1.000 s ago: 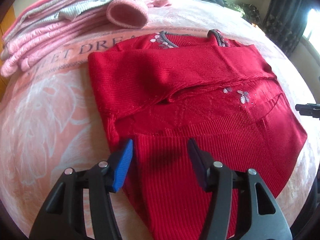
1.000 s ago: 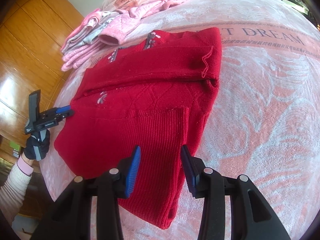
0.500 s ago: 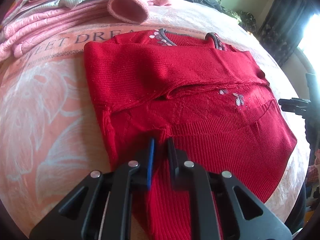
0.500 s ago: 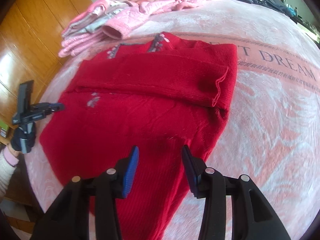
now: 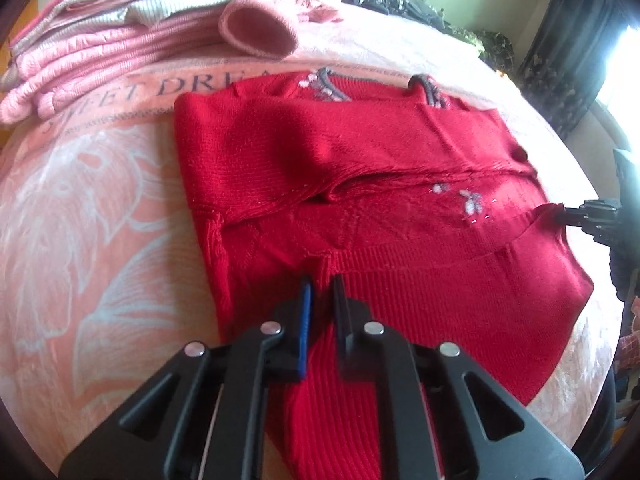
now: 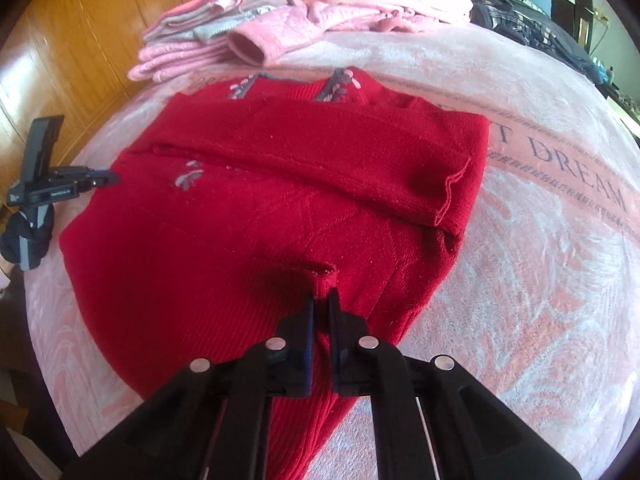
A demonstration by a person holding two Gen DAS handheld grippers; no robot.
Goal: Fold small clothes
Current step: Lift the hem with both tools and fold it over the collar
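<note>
- The red sweater [image 5: 400,208] lies flat on the bed, over the pink leaf-patterned blanket [image 5: 80,216], with its grey-trimmed neckline toward the printed "DREAM" band and its ribbed hem toward the near edge of the bed.
- Both sleeves are folded across the chest, making a thick band under the neckline.
- The left hand-held gripper [image 5: 320,300] has its jaws pressed together on a pinch of the ribbed hem at the sweater's near left corner; a second ago those jaws stood wide apart over the same spot.
- The right hand-held gripper [image 6: 320,316] is likewise clamped on a raised fold of hem at the near right corner, where half a second ago its jaws were apart above the cloth.
- The cloth bunches up into a small ridge just ahead of each pair of fingers.
- In the right wrist view the left hand-held gripper shows at the sweater's far side edge, held by a dark-gloved hand [image 6: 28,236].
- A pile of pink clothes [image 5: 120,44] sits beyond the neckline, toward the bed's far left corner, apart from the sweater.
- A wooden wall [image 6: 80,28] rises past that side of the bed.
</note>
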